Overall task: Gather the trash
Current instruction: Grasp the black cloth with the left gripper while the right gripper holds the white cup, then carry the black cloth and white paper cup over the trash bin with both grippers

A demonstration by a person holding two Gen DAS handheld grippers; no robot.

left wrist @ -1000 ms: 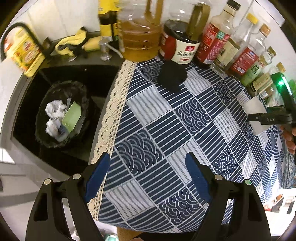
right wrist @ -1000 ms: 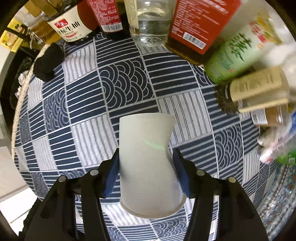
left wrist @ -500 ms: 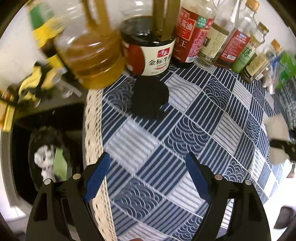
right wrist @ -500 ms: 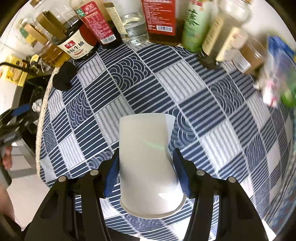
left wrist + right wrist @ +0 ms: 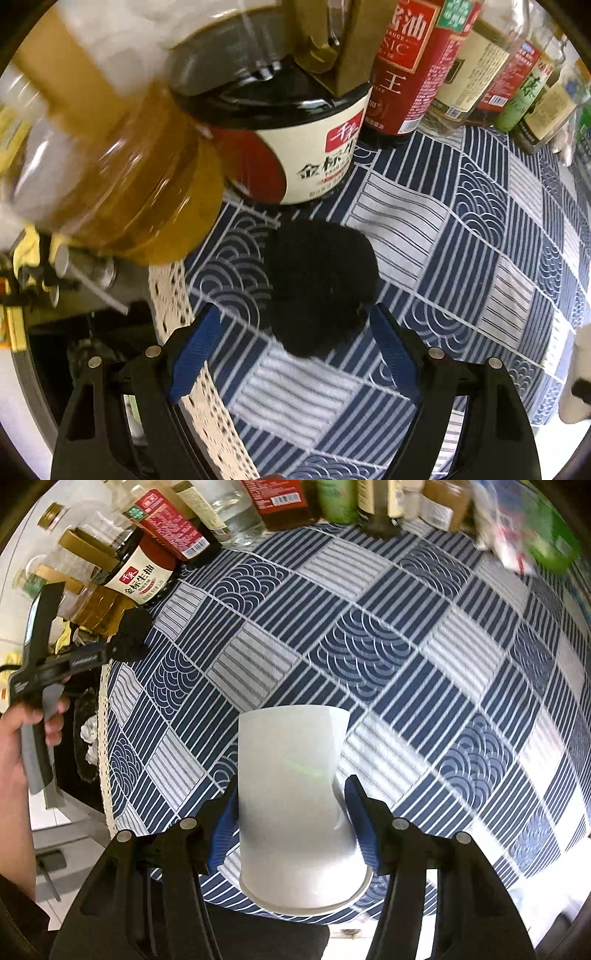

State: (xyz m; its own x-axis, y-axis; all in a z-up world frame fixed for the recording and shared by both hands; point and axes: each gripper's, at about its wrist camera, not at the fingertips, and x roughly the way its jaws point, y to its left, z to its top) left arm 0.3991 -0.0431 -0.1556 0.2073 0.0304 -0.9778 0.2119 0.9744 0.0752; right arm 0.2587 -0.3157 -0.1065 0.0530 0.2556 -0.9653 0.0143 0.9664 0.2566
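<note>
Trash from a kitchen table: a blue-and-white patterned tablecloth (image 5: 388,635) spreads under both grippers, with a jug of amber oil (image 5: 122,177) and a soy sauce jug (image 5: 295,147) standing at its back edge. The right gripper (image 5: 291,812) is clamped on a white paper cup (image 5: 291,794), held above the cloth. The left gripper (image 5: 295,354), jaws apart, hovers over a black crumpled wad (image 5: 317,288) lying on the cloth near the 2 jugs.

A matt white paper cup (image 5: 291,805) is showing; the woven cloth (image 5: 461,236) is looking matt, the black wad (image 5: 317,288) fuzzy, the bottles (image 5: 413,62) glossy.
</note>
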